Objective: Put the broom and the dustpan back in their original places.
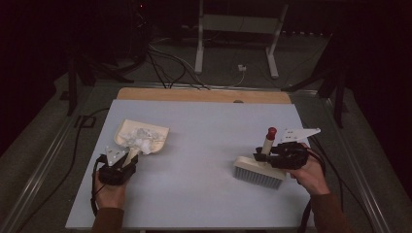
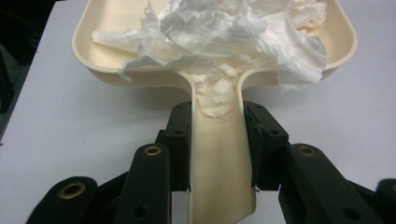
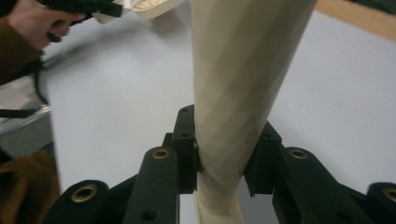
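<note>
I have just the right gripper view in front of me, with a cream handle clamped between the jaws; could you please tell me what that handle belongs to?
Observer: A cream hand brush with pale bristles and a red-tipped handle, in the right gripper.
Operator: Where are its bristles?
Observer: Down on the grey tabletop.
Operator: And the other hand?
Observer: The left gripper is shut on the handle of a cream plastic dustpan.
Operator: Is the pan empty?
Observer: No, crumpled white tissue fills it.

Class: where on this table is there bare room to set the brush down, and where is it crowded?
Free: the table between dustpan and brush, and the far strip toward the wooden edge. Crowded: the dustpan, heaped with crumpled tissue.
</note>
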Demonstrator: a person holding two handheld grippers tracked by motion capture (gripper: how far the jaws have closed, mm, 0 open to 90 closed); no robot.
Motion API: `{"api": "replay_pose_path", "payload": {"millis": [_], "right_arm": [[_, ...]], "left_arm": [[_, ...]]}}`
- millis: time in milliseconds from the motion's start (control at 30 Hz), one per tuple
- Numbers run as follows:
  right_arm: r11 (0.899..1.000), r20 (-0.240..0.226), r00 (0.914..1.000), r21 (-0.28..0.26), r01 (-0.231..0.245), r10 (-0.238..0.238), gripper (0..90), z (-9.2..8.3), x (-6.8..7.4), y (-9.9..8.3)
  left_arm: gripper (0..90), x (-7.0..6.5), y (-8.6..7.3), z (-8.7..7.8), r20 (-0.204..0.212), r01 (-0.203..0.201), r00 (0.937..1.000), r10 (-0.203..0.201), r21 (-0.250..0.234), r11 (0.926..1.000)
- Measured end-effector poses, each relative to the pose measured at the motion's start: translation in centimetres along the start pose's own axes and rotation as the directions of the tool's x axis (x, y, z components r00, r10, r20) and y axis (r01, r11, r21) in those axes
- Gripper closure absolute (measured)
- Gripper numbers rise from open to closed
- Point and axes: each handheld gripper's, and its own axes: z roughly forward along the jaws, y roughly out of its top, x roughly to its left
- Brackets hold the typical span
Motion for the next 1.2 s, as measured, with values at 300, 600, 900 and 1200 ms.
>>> {"api": "replay_pose_path", "payload": {"millis": [300, 600, 900, 1200], "right_arm": [[0.993, -0.097, 0.9935, 0.105, -0.049, 0.060, 70.6, 0.2, -1.0, -0.3], [0.984, 0.163, 0.9842, 0.154, -0.094, 0.069, 61.9, 3.1, -2.9, 0.3], [0.964, 0.333, 0.9383, 0.206, -0.168, 0.092, 53.1, 6.4, -5.3, -0.6], [0.943, 0.373, 0.9206, 0.248, -0.220, 0.116, 49.5, 8.2, -7.0, -2.1]], "left_arm": [[66.5, -0.2, -0.1, 0.1, -0.022, 0.006, 0.9997, -0.006, 0.000, 1.0000], [66.5, -0.7, -0.2, 0.7, -0.033, 0.018, 0.9993, -0.017, 0.009, 0.9998], [66.5, -1.3, -0.3, 1.6, -0.071, 0.036, 0.9969, -0.034, 0.023, 0.9991], [66.4, -1.7, -0.2, 2.9, -0.097, 0.075, 0.9928, -0.071, 0.037, 0.9965]]}}
